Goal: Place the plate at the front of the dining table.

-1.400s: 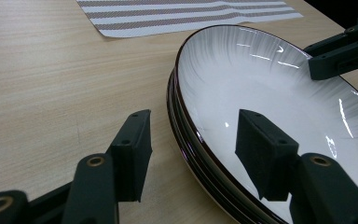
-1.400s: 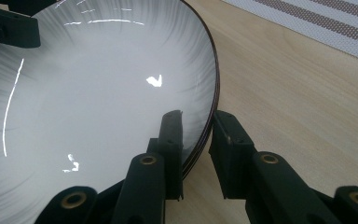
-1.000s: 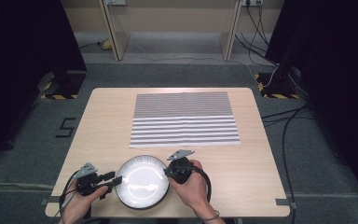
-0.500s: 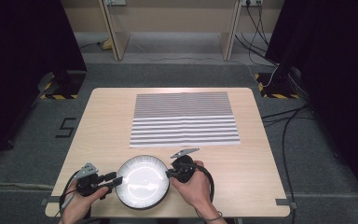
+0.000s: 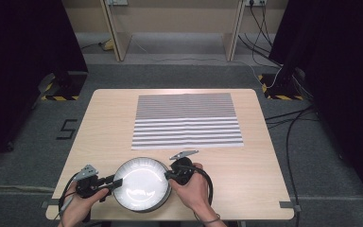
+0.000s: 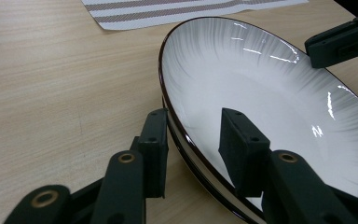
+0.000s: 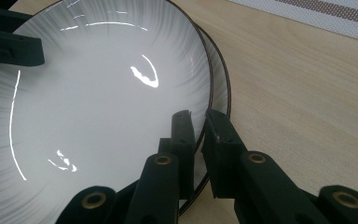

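The white plate sits at the table's near edge, just short of the striped mat. The right gripper pinches its right rim. The left gripper straddles the opposite rim, jaws closing, pads not yet touching.

lower plate mostly hidden under upper plate, forearms cut off

Two stacked white dark-rimmed plates lie at the table's near edge.
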Demonstrator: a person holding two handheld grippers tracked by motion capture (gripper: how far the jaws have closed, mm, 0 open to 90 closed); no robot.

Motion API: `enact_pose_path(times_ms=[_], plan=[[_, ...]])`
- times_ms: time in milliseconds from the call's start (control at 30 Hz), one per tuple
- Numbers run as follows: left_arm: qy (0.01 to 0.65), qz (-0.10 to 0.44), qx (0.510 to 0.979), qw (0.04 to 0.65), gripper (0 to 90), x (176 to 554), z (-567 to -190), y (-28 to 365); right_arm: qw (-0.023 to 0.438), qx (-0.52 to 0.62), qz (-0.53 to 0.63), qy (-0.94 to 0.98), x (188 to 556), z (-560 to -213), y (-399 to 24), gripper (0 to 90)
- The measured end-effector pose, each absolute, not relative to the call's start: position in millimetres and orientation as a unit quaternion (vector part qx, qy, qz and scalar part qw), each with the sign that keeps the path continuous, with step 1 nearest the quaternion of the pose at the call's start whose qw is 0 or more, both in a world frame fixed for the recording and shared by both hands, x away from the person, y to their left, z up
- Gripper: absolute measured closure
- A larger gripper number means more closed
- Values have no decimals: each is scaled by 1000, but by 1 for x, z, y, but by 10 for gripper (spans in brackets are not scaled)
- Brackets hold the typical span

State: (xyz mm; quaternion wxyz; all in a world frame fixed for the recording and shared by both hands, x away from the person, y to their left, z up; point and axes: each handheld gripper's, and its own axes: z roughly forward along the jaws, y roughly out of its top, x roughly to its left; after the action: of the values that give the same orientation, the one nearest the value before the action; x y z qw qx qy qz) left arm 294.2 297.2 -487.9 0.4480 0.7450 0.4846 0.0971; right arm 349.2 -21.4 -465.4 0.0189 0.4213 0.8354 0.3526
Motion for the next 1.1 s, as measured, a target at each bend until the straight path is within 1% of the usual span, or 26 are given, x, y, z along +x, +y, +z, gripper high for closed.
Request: enact_pose_path(times_ms=[200, 267, 367, 433, 567, 733, 767, 833, 933, 967, 1033, 1100], plan=[[508, 81, 744, 426, 676, 296, -480, 297, 8, 428, 346, 835, 349, -464, -22, 804], [518, 87, 744, 412, 699, 297, -478, 293, 9, 430, 343, 835, 349, -463, -21, 791], [529, 92, 734, 416, 716, 295, -479, 291, -8, 440, 344, 830, 351, -463, -23, 780], [529, 93, 732, 419, 721, 294, -480, 292, -20, 453, 347, 821, 350, -463, -24, 771], [527, 107, 733, 417, 721, 292, -479, 290, -20, 476, 345, 809, 347, -462, -23, 778], [527, 111, 736, 410, 724, 292, -478, 289, -32, 491, 338, 802, 349, -462, -23, 783], [528, 114, 737, 407, 725, 292, -478, 288, -33, 492, 336, 802, 349, -461, -23, 778], [531, 126, 734, 404, 745, 291, -478, 283, -43, 497, 333, 800, 348, -459, -24, 737], [528, 138, 736, 400, 762, 291, -478, 280, -44, 499, 334, 799, 347, -458, -26, 731], [522, 146, 738, 402, 786, 291, -479, 278, -49, 503, 333, 796, 346, -458, -27, 731], [520, 150, 740, 399, 791, 291, -478, 277, -48, 503, 334, 796, 346, -458, -27, 732], [520, 151, 739, 401, 796, 290, -476, 279, -42, 505, 339, 793, 344, -460, -27, 766]])
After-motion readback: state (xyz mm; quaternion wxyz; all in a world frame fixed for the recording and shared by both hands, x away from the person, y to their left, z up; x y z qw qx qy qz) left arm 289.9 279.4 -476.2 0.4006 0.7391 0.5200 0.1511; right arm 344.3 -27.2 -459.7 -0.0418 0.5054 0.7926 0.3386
